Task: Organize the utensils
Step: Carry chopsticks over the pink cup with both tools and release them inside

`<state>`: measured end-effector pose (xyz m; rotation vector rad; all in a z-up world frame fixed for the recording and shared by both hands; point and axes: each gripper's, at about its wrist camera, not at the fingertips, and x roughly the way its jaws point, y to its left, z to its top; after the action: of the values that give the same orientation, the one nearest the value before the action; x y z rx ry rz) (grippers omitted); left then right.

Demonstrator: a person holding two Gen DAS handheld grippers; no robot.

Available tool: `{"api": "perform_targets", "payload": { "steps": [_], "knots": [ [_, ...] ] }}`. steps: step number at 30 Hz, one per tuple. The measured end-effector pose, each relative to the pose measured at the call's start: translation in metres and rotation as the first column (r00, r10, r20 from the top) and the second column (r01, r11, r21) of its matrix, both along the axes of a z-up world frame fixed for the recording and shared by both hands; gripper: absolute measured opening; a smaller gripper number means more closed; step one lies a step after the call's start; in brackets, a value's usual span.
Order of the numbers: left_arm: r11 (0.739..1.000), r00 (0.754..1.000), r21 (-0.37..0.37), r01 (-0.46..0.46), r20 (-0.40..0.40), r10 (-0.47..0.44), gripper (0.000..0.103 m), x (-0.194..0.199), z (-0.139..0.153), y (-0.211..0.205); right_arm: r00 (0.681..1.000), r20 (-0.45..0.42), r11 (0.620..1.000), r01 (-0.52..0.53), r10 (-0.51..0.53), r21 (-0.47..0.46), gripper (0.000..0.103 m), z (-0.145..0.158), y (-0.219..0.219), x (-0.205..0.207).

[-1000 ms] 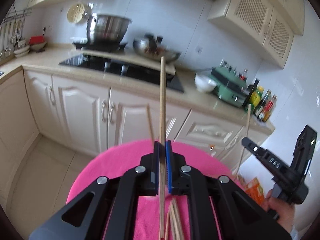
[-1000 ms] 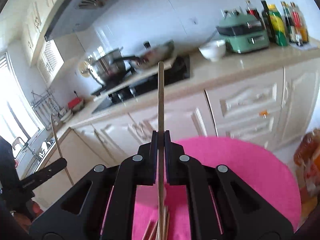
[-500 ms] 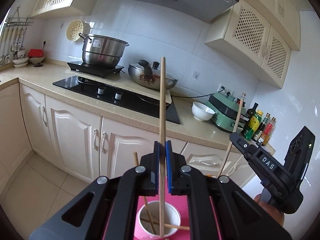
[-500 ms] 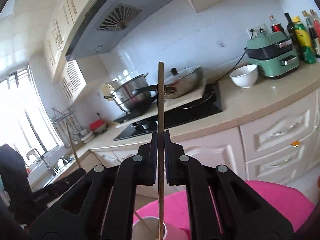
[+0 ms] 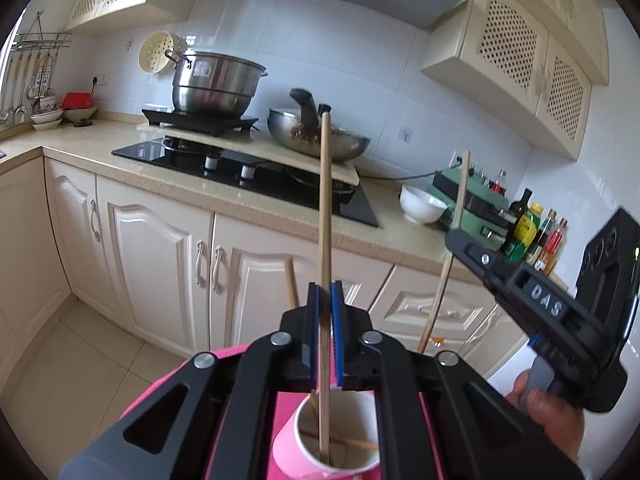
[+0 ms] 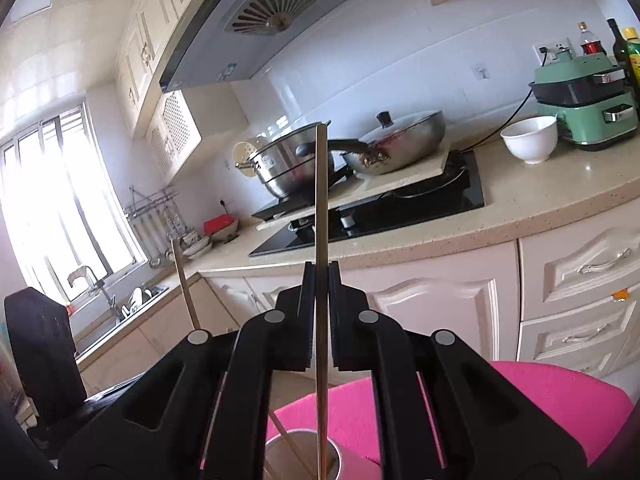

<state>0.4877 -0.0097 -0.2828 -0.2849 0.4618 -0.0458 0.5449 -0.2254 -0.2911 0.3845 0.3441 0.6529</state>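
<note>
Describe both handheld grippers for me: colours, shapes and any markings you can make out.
The left gripper is matte black, with angular arms cut by triangular openings, silver round pivot bolts and blue ridged finger pads. The right gripper has the same black frame and silver bolts, but its pads look dark. From the left camera, its side carries raised letters "DAS", a small screw and a blocky black housing.

pink cup (image 5: 286,450), blk grippers – green cooker (image 6: 586,96)

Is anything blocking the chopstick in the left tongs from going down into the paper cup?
Nothing visible does. The wooden chopstick in the left tongs already dips into the open white paper cup.
</note>
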Motion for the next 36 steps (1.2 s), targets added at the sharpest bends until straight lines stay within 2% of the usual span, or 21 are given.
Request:
{"api": "perform_targets", "payload": {
  "steps": [7, 12, 15, 25, 26, 27, 33, 36],
  "knots": [
    [1.000, 0.999, 0.015, 0.020, -0.049, -0.019, 0.006, -0.020, -0.011, -0.003, 0.997, -0.028, 0.995, -0.068, 0.066, -0.075, 0.007, -0.002, 0.000, -0.017],
    [0.999, 0.997, 0.002, 0.037, -0.075, -0.037, 0.006, -0.031, -0.011, -0.006, 0.996, -0.061, 0.988, -0.074, 0.067, -0.132, 0.007, -0.002, -0.003, -0.033],
    [0.999, 0.995, 0.022, 0.049, -0.093, -0.047, 0.006, -0.036, -0.013, -0.011, 0.995, -0.077, 0.986, -0.077, 0.067, -0.145, 0.007, -0.003, -0.004, -0.041],
    [0.998, 0.983, 0.008, 0.063, -0.172, -0.061, 0.008, -0.043, -0.019, -0.012, 0.990, -0.120, 0.978, -0.094, 0.073, -0.184, 0.007, -0.007, 0.002, -0.056],
    [0.998, 0.982, 0.007, 0.061, -0.177, -0.059, 0.014, -0.044, -0.019, -0.011, 0.989, -0.127, 0.977, -0.097, 0.074, -0.189, 0.007, -0.008, 0.003, -0.056],
    [0.998, 0.981, 0.003, 0.057, -0.184, -0.056, 0.029, -0.044, -0.019, -0.010, 0.989, -0.133, 0.976, -0.095, 0.070, -0.194, 0.007, -0.010, 0.003, -0.057],
    [0.999, 0.978, -0.018, 0.043, -0.205, -0.046, 0.032, -0.052, -0.016, -0.005, 0.983, -0.167, 0.971, -0.108, 0.073, -0.212, 0.008, -0.015, 0.003, -0.060],
    [0.999, 0.977, -0.006, 0.036, -0.212, -0.036, 0.033, -0.058, -0.015, -0.002, 0.981, -0.181, 0.969, -0.110, 0.071, -0.219, 0.008, -0.016, 0.002, -0.062]
  ]
}}
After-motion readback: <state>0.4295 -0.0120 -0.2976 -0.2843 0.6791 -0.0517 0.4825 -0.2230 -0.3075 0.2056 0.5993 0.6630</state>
